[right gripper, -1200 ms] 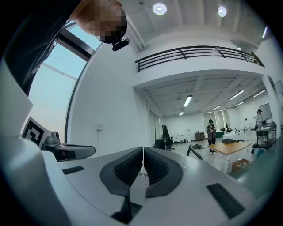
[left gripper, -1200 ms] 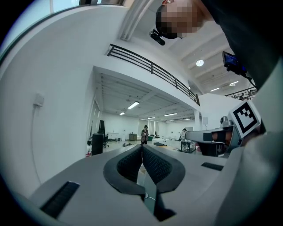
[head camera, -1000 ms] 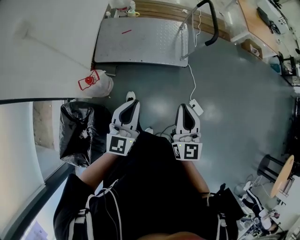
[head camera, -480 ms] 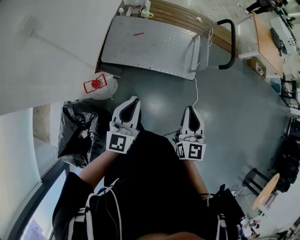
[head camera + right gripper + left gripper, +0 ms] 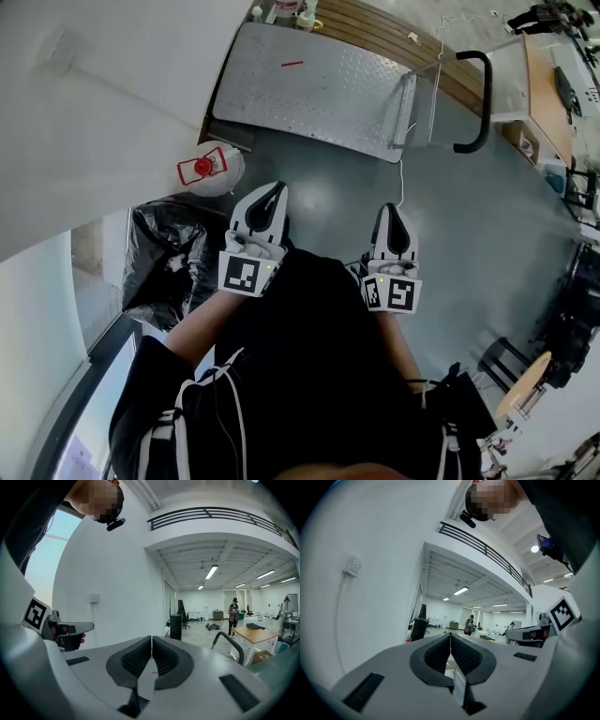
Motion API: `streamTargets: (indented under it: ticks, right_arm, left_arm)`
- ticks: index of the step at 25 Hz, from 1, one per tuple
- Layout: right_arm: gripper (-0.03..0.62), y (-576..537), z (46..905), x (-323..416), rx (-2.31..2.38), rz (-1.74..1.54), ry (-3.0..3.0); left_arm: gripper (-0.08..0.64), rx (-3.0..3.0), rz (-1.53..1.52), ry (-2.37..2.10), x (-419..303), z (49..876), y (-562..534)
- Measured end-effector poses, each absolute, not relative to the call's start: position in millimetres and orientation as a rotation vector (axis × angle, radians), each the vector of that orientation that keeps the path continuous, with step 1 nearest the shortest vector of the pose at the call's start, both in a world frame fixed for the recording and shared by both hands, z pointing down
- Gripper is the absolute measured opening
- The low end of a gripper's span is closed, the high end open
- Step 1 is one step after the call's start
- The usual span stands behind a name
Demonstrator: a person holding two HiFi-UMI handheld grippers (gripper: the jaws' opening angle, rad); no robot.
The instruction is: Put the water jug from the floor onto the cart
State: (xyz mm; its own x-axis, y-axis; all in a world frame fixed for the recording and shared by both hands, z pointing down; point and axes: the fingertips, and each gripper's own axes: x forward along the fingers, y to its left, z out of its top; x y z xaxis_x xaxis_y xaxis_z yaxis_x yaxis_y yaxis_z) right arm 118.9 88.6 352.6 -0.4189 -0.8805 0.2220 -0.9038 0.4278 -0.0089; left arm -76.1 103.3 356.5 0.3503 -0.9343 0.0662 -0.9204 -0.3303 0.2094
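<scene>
At the far left of the head view, a black rubbish bag [image 5: 161,267] sat slumped on the grey floor [image 5: 487,234], against the foot of a white wall [image 5: 94,112]. Just past the bag, close to the wall, the water jug [image 5: 212,169] stood on the floor with its red cap facing up. It was well short of the cart, and neither claw touched it.

To the jug's right, the left claw [image 5: 272,190] reached forward. Its tips were near the jug but apart from it. In the left gripper view the jaws were pressed together with nothing between them.

Beyond both claws lay the cart [image 5: 309,80], a flat metal platform with a small red mark [image 5: 292,64] on its deck. A white cable [image 5: 401,173] ran down from the cart's handle end toward the right claw [image 5: 391,214]. That claw's jaws were likewise pressed together and held nothing. Farthest right, the black push handle [image 5: 476,103] curved over the cart's end.
</scene>
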Motion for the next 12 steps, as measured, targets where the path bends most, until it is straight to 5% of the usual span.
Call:
streamTargets:
  ticks: [12]
  right_arm:
    - [0.02, 45.3, 333.2, 71.1, 1.522, 0.095, -2.576]
  left_arm:
    - [0.018, 2.492, -0.105, -1.636, -84.7, 353.1, 65.4]
